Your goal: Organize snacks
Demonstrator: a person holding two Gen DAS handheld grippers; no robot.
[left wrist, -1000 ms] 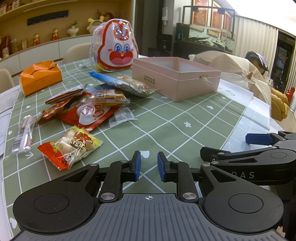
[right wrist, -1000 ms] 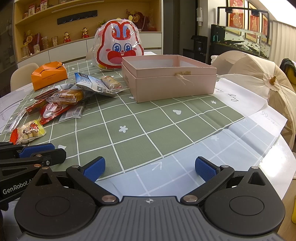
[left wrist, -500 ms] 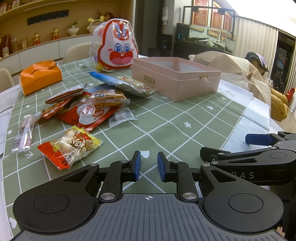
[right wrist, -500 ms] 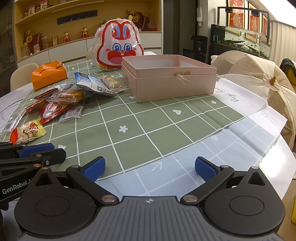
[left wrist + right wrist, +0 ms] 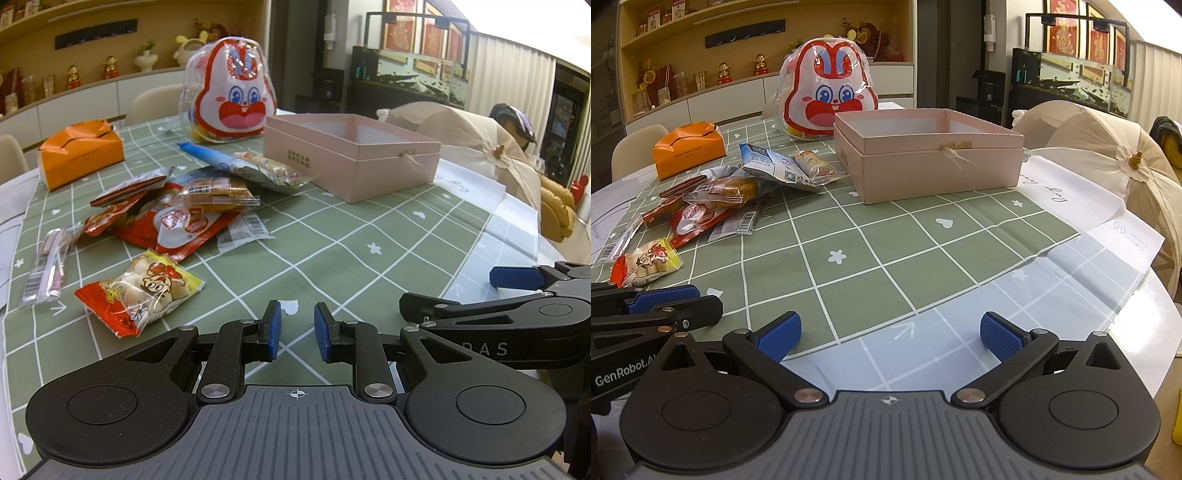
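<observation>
Several snack packets lie in a loose heap on the green checked tablecloth [image 5: 332,251], left of centre: a small orange-yellow packet [image 5: 140,291] [image 5: 646,262] nearest, a red packet [image 5: 177,229], a wrapped pastry [image 5: 214,192] [image 5: 724,192] and a blue-white packet [image 5: 218,158] [image 5: 772,162]. An open pink box [image 5: 391,173] [image 5: 938,173] stands behind them to the right. My left gripper [image 5: 297,325] hovers low over the cloth, right of the small packet, its jaws a narrow gap apart with nothing between. My right gripper [image 5: 890,328] stands wide open and empty near the table's front edge.
A rabbit-face bag [image 5: 236,96] [image 5: 831,92] stands behind the box, and an orange carton [image 5: 81,155] [image 5: 689,149] sits at the far left. A thin pink-striped wrapper [image 5: 48,266] lies at the left edge. Cream parasols [image 5: 1108,155] rest at the right.
</observation>
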